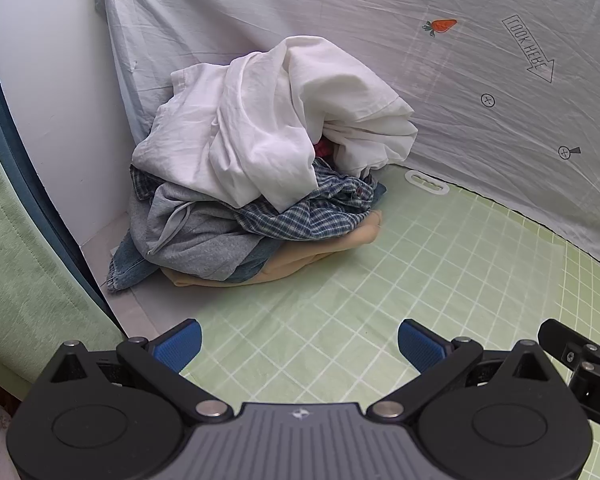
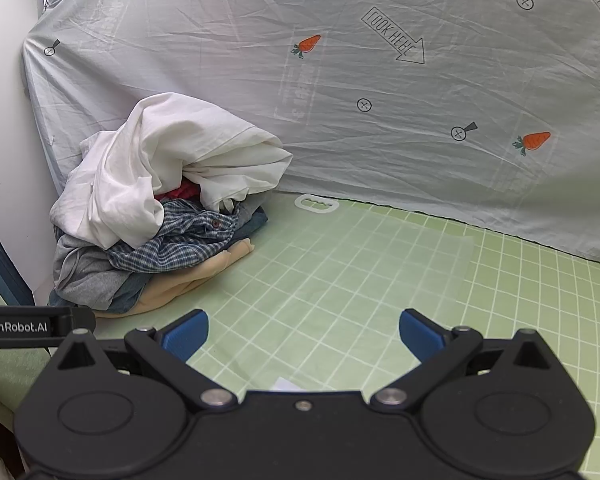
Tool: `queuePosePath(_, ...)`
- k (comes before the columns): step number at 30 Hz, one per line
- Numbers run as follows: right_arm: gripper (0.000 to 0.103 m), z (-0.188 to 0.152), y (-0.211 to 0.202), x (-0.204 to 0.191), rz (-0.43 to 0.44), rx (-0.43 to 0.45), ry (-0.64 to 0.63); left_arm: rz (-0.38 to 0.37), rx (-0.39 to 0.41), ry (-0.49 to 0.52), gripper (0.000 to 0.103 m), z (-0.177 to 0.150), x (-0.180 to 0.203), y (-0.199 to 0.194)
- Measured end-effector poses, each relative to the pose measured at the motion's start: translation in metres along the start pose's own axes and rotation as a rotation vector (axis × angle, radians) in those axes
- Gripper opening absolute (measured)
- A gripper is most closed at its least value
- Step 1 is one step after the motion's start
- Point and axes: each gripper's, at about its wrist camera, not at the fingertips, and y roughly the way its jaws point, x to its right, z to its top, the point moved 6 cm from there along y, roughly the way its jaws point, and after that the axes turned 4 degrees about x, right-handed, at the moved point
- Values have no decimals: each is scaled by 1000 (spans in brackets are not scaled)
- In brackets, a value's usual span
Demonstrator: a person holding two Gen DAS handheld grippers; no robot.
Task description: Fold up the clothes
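**At the mat's far corner, a pile waits unfolded**

From the left wrist view, the left gripper (image 1: 300, 346) hangs over the green grid mat (image 1: 440, 280) with its blue pads spread wide and nothing between them. Ahead, well apart from it, the pile of clothes (image 1: 260, 184) sits heaped in the corner where the white wall (image 1: 48, 100) meets the carrot-print sheet (image 1: 460, 40). A white garment (image 1: 280, 128) lies crumpled on top, over a blue plaid shirt (image 1: 300, 216), a grey hoodie (image 1: 196, 236), denim and a tan piece at the bottom. The tip of the right gripper shows at the right edge.

From the right wrist view, the right gripper (image 2: 304, 334) is likewise released and empty above the mat (image 2: 500, 300). The pile (image 2: 160, 208) lies ahead to the left, something red peeking from under the white garment (image 2: 172, 152).

No folded item shows anywhere and the mat's open area holds no garment, so the task looks barely begun: every piece remains to be pulled out, spread and folded.
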Motion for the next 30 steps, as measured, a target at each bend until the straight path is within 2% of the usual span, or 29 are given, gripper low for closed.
queuePosePath(30, 103, -6, 6, -2, 2, -20, 6, 8, -21, 3, 103, -2, 1, 6)
